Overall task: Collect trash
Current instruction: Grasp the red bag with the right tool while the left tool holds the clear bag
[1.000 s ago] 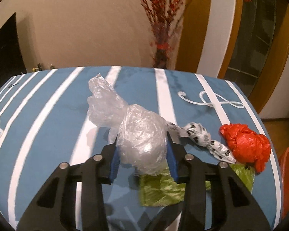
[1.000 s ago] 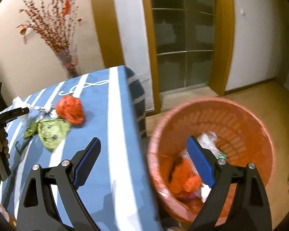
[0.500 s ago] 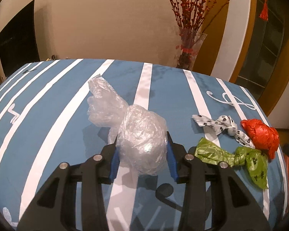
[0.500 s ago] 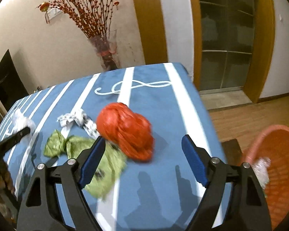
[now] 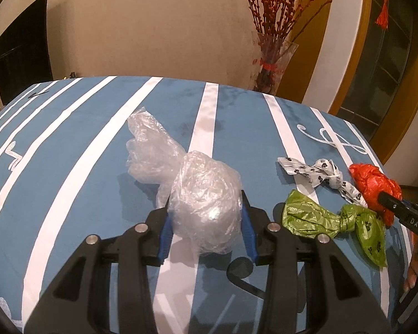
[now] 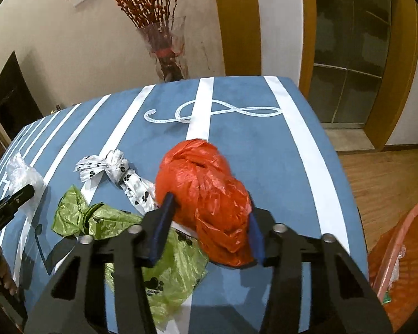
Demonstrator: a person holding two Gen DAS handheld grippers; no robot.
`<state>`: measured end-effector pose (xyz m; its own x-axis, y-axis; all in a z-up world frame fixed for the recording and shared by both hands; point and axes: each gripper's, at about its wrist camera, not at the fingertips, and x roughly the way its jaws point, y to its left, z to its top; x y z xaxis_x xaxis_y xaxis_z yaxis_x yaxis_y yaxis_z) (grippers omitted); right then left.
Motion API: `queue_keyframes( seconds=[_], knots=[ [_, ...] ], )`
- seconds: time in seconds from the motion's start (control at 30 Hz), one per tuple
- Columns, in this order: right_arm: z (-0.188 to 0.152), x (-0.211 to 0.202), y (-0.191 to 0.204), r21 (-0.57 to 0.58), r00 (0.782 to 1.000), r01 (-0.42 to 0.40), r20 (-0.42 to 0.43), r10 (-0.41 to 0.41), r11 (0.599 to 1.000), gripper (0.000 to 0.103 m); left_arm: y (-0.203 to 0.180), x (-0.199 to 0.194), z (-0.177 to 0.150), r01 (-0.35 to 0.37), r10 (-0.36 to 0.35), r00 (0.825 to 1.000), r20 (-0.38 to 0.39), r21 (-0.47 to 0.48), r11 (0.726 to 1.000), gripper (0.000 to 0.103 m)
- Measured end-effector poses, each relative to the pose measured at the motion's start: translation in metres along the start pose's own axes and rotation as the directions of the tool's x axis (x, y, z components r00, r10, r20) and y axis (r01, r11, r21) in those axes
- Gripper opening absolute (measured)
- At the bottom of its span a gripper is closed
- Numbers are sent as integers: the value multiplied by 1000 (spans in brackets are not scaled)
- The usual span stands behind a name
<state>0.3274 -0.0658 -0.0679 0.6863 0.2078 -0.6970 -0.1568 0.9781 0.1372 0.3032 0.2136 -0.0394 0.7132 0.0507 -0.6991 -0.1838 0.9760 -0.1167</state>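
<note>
Right gripper [image 6: 207, 229] has swung from over the orange basket [image 6: 398, 253] to the red bag [image 6: 203, 192] on the striped table [image 6: 264, 144]; jaws closing around it, pads look to be touching, though crumpled film hides full contact. Left gripper [image 5: 206, 226] stays clamped on the clear bag [image 5: 200, 194]. Both loads likely bin-bound next.

You have the bench [image 6: 264, 153] under a blue cloth with white stripes and a white treble-clef motif [image 6: 211, 112]. Behind the bench, against the beige wall, stands a clear glass vase [image 6: 168, 53] of red-berried branches [image 5: 281, 5]. Right of the vase you see a wooden-framed glass door [image 6: 348, 47]; left of it, a dark panel [image 5: 21, 41].
</note>
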Motion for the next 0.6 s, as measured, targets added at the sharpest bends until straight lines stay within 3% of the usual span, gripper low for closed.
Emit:
queue_keyframes(
  seconds=[0.23,0.6],
  knots=[
    [-5,-12,-11,33,1000,21,18,-21,999,19,3,2,1,6,-7,1000,-11,-16,1000,41],
    [-22,-55,-49,94,996,49,70,-56,994,17,-26,-7,-9,35,-34,999,-9,33,999,41]
  ],
)
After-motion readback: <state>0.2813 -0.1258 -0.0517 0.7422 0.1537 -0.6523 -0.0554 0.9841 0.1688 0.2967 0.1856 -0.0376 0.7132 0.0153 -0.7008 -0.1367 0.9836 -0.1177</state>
